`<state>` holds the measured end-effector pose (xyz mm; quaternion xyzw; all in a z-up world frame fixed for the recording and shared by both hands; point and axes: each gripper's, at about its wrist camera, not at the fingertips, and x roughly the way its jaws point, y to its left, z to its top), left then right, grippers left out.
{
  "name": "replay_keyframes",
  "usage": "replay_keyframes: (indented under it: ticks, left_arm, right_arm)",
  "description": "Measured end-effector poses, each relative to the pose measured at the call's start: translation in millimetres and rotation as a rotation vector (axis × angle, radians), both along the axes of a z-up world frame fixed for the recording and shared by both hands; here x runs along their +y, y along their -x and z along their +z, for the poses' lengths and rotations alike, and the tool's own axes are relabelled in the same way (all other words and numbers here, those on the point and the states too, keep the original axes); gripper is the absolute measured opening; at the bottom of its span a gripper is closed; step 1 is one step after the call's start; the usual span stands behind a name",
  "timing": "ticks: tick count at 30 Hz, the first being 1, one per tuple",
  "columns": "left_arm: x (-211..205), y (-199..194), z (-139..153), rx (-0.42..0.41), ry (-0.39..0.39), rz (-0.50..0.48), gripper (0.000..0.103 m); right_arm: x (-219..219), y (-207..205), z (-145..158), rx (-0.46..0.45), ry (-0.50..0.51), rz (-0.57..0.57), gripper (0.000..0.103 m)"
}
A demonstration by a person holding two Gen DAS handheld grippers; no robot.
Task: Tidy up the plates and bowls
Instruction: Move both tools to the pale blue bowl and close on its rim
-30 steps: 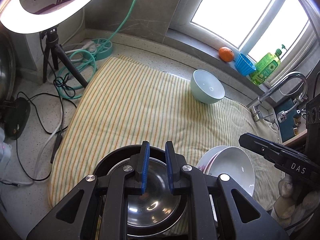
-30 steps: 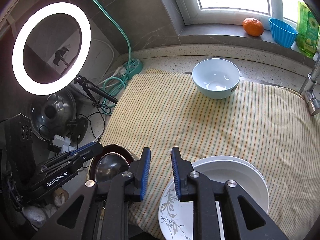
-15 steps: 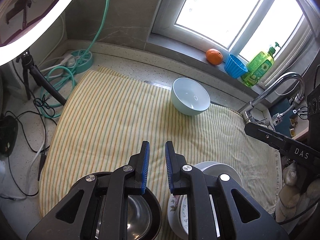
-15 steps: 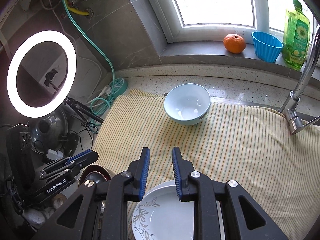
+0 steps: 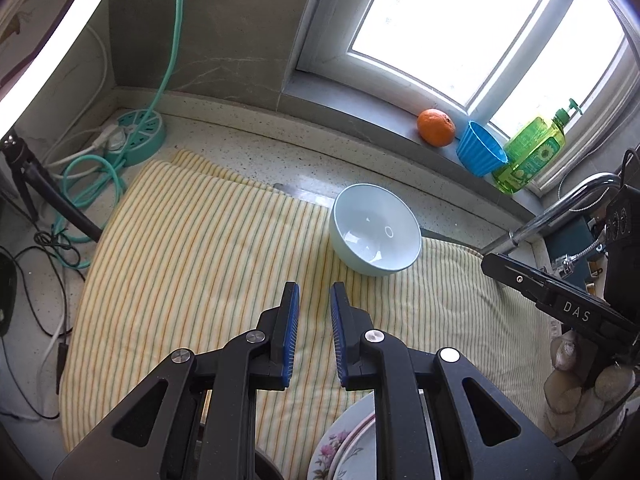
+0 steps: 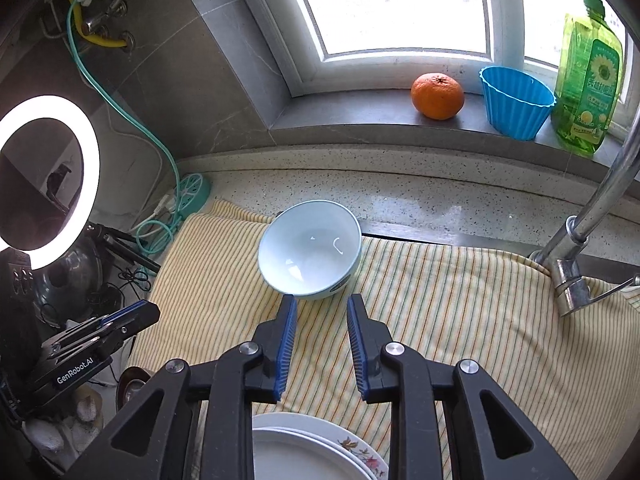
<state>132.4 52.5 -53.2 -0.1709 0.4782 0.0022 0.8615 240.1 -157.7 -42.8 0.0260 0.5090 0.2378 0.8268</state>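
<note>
Speckled counter under a window, with a striped yellow towel spread on it. Pale blue bowl sits upright mid-frame, just past the right gripper; its fingers are empty and a bit apart. Left gripper hangs over bare towel, nearly closed on nothing. Looks like glazed ceramic to me: stiff, slick, chippable, so pinch the rim. Floral plates are stacked at bottom centre. Readable: "GenRobot.AI" and "DAS" on the grippers.

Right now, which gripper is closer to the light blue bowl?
Right. The right gripper has its fingertips just short of the light blue bowl, jaws opening, nothing between them. The left gripper sits farther back, beside it.
</note>
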Motion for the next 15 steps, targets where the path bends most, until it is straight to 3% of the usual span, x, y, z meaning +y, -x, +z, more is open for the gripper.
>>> replay_keyframes:
  ticks: [15]
  left_arm:
    - [-6.6,-52.0,-23.3,0.047,0.036,0.013,0.014]
  right_arm:
    - [-0.5,-44.4,-33.7,0.04,0.008,0.0,0.023]
